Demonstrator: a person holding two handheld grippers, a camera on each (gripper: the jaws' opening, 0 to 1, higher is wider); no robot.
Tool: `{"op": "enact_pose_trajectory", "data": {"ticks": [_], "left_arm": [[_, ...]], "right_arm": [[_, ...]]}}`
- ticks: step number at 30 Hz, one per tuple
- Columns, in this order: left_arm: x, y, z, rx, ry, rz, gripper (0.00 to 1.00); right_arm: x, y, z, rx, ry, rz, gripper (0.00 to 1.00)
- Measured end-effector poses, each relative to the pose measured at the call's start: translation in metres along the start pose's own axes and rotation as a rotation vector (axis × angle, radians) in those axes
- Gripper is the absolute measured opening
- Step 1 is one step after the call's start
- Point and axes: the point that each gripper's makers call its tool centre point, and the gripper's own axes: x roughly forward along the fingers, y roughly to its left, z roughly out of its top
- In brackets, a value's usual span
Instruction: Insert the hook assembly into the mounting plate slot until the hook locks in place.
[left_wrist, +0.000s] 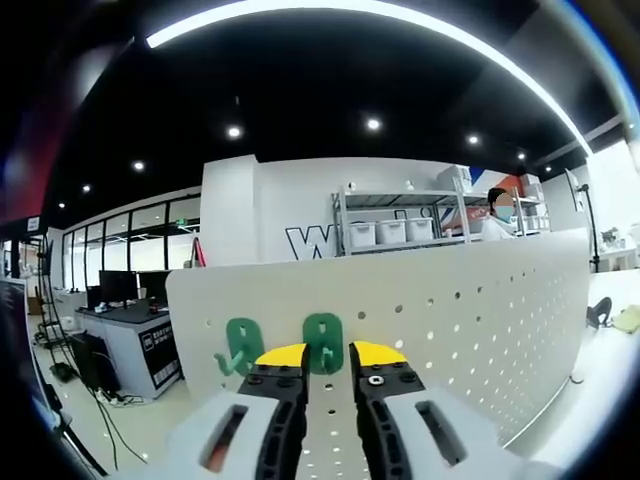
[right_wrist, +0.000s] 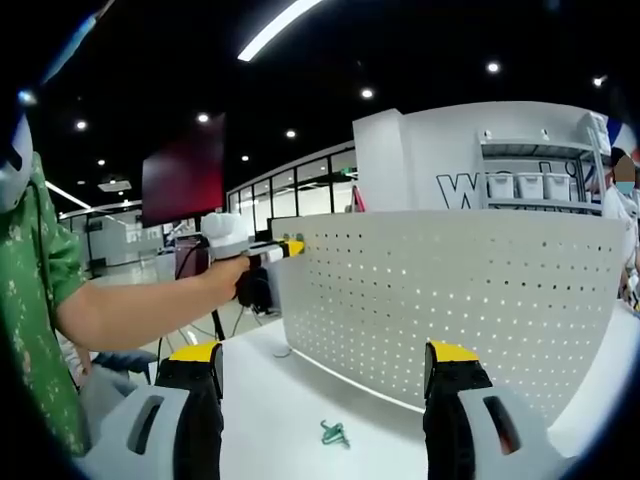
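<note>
Left gripper view looks along two yellow-tipped jaws at a white pegboard (left_wrist: 450, 300) standing upright on a white table. The left gripper (left_wrist: 325, 358) has its jaws drawn narrow, and between the tips sits a green hook (left_wrist: 323, 342) pressed against the board's face; the jaw tips flank its lower part, though whether they pinch it firmly cannot be told. A second green hook (left_wrist: 240, 346) hangs on the board at about nine o'clock from the first, just beside the left jaw tip, its curled end pointing out to the left. Beyond the board, at one o'clock, stands a metal shelf (left_wrist: 400, 225) with white bins.

In the right gripper view the right gripper (right_wrist: 325, 365) is held with its jaws wide apart and nothing between them. On the white table (right_wrist: 270, 400), at six o'clock and roughly midway between the two jaws, lies a small loose green hook (right_wrist: 334, 433), well apart from both tips. The pegboard (right_wrist: 450, 300) stands behind it. At nine o'clock, a person's hand (right_wrist: 228, 275) holds the left gripper (right_wrist: 290, 247) up against the board's upper left edge, with a green patterned sleeve (right_wrist: 40, 280) at the far left.
</note>
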Motion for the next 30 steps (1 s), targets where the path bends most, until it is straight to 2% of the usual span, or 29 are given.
{"op": "enact_pose_trajectory", "data": {"ticks": [16,24,30], "left_arm": [[-0.018,-0.009,0.000,-0.017,-0.004,-0.029,0.30],[-0.036,-0.026,-0.001,0.000,0.005,-0.076,0.41],[-0.045,-0.033,-0.007,-0.010,0.039,-0.111,0.51]], "right_arm": [[-0.003,0.004,0.004,-0.004,-0.007,0.005,0.84],[-0.004,0.009,0.006,-0.011,-0.012,0.013,0.84],[-0.006,0.012,0.009,-0.016,-0.018,0.013,0.84]]}}
